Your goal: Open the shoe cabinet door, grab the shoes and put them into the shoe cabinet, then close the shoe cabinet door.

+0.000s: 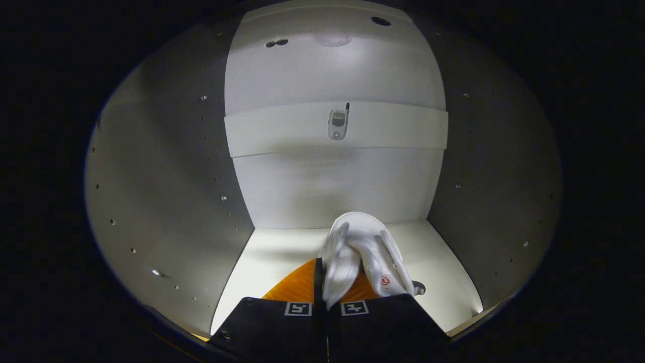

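— White shoe cabinet [151,191] interior all round: side walls dotted with peg holes, far panel with a horizontal rail and a small metal fitting [338,124] at its middle.

— Tool?

— Tool [326,297] fingers nearly together, both pressing a pair of white slippers [363,252] held sole to sole.

— Where do the slippers sit?

— Toes pointing to the far panel, above the cabinet's floor [267,257], right of centre. Whether they touch it, cannot tell. Small red mark on the right slipper.
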`<state>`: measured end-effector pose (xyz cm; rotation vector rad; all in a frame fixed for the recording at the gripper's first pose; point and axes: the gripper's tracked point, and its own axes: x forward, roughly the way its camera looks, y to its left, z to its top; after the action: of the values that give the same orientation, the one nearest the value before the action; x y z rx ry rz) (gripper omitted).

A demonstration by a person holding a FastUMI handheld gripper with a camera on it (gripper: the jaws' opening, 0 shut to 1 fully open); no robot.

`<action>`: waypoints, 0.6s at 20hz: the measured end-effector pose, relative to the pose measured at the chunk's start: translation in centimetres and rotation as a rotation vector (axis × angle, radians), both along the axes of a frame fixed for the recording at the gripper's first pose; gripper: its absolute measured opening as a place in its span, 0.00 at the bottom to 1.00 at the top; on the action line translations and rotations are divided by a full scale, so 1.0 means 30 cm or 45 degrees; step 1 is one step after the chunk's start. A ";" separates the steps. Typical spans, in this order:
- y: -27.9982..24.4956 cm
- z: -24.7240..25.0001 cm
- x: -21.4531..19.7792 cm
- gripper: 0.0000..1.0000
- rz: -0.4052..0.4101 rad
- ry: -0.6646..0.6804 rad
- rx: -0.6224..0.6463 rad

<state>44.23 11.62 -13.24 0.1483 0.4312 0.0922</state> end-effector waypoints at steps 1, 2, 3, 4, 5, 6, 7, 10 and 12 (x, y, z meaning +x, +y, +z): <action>0.007 -0.026 0.005 0.06 0.006 0.018 -0.024; 0.012 -0.047 0.007 0.06 0.016 0.029 -0.050; 0.013 -0.056 0.014 0.06 0.015 0.027 -0.074; 0.018 -0.064 0.015 0.06 0.018 0.033 -0.086; 0.025 -0.073 0.007 0.08 0.024 0.044 -0.087; 0.036 -0.072 0.009 0.10 0.026 0.038 -0.079; 0.041 -0.074 0.001 0.16 0.031 0.042 -0.079; 0.073 -0.054 -0.021 0.35 0.038 0.032 -0.033; 0.101 -0.035 -0.053 0.65 0.052 0.040 0.033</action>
<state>42.64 14.66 -14.29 0.1663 0.4643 0.1356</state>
